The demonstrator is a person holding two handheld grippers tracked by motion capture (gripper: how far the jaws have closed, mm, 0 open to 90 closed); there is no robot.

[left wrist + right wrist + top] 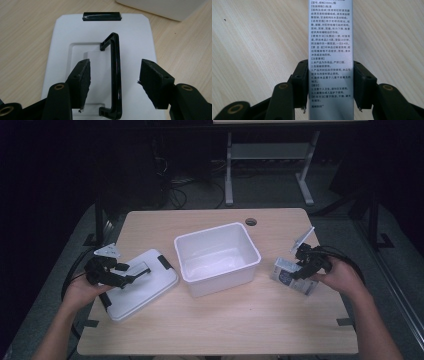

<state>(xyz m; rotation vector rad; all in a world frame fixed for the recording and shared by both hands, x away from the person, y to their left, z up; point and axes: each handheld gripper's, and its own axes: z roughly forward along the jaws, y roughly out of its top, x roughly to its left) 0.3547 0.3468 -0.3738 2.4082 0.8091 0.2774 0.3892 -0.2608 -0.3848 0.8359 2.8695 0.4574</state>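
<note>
Left gripper point(113, 75) hangs wide open around the lid point(62, 37) handle point(115, 75); right gripper point(330, 85) pinches a small box point(330, 37), medicine probably.

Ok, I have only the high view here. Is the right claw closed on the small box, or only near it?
Observer: Closed. In the right gripper view, the right claw presses both long sides of the box, and the printed face of the box is turned to the camera.
Operator: Thank you. And the left claw, does it hold the handle of the lid?
Observer: No. In the left gripper view, the left claw is open. The black handle of the lid lies between the two jaws, with a gap on each side.
</note>
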